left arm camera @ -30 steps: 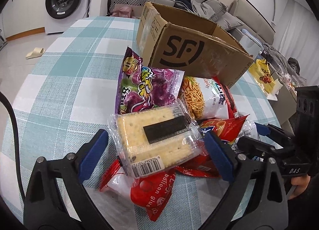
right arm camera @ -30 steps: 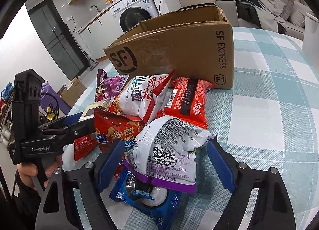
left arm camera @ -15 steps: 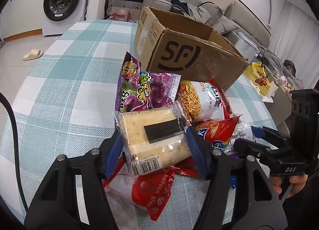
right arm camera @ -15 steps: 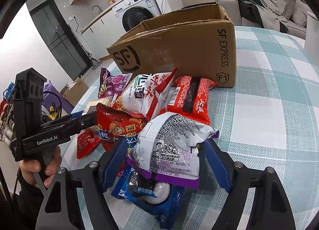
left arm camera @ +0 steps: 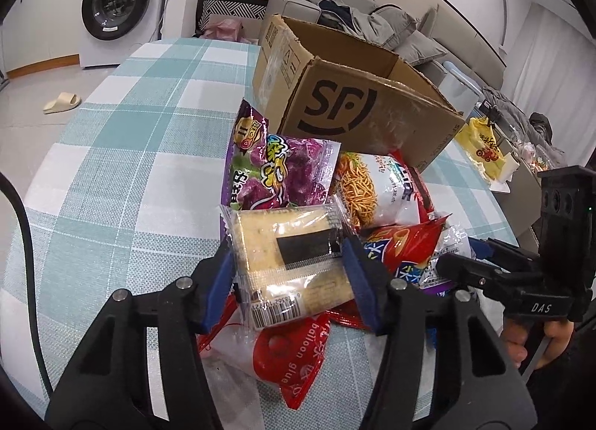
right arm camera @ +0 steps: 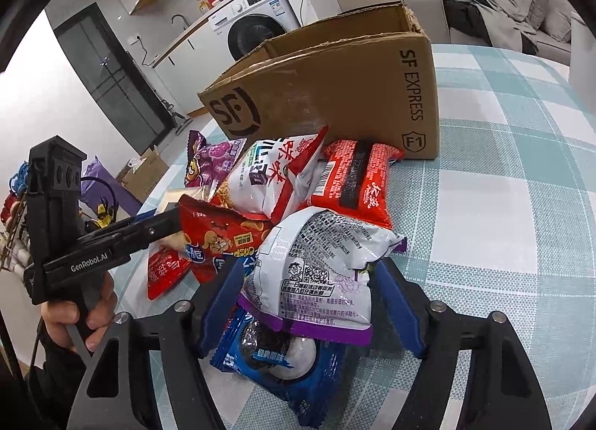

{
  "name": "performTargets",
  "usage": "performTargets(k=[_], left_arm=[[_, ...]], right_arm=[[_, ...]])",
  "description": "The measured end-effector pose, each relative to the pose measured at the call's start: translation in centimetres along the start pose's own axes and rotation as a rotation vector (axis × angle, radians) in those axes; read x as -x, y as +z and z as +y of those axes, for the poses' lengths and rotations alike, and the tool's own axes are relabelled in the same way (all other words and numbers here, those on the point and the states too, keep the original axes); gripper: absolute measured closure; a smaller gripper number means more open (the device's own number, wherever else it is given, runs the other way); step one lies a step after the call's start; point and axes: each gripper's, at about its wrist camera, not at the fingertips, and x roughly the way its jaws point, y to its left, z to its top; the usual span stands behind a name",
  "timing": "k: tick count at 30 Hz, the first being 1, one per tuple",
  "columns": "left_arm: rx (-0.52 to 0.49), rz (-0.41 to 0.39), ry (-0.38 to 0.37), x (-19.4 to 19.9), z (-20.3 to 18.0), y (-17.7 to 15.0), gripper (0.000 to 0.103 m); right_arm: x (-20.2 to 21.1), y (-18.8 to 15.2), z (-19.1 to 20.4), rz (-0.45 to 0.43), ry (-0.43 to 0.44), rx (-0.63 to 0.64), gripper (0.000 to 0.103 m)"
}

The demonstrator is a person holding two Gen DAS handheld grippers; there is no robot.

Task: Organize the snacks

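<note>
Since the earlier frames, both grippers have narrowed: the left gripper (left arm camera: 288, 275) now pinches the clear cracker pack (left arm camera: 288, 257) by its two sides, and the right gripper (right arm camera: 307, 305) has drawn in on the white-and-purple bag (right arm camera: 320, 281), its left pad touching while contact on the right side cannot be confirmed.

The cardboard box (left arm camera: 357, 110) serves as reference. All snacks lie heaped on the checked tablecloth (left arm camera: 111, 169) directly in front of its printed wall. Cracker pack sits at the pile's near edge, farthest from the box, overlapping the purple bag (left arm camera: 275, 169). A noodle-snack bag (left arm camera: 376, 191) leans nearest the box, a red packet (right arm camera: 354, 180) beside it. The blue cookie pack (right arm camera: 283, 359) is mostly buried under the white-and-purple bag. A red balloon-glue packet (left arm camera: 298, 359) is partly covered by the crackers. The box interior is hidden from both views; its top stands open. Bare cloth extends left and right of the box.
</note>
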Motion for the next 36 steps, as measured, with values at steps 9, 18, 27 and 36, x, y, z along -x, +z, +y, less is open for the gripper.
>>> performTargets(k=[9,18,27,36], left_arm=[[0.001,0.039,0.032,-1.3,-0.1,-0.1,0.033],[0.024,0.073,0.019,-1.6,0.4,0.2,0.031],[-0.022,0.080,0.021,-2.1,-0.2,-0.2,0.060],[-0.049,0.000,-0.007,0.1,-0.8,0.1,0.089]], right_arm=[[-0.1,0.3,-0.6,0.000,0.010,-0.030,0.040],[1.3,0.1,-0.7,-0.048,0.007,-0.015,0.046],[1.5,0.0,-0.8,-0.052,0.022,-0.020,0.046],[1.9,-0.2,-0.8,-0.065,0.024,-0.019,0.046]])
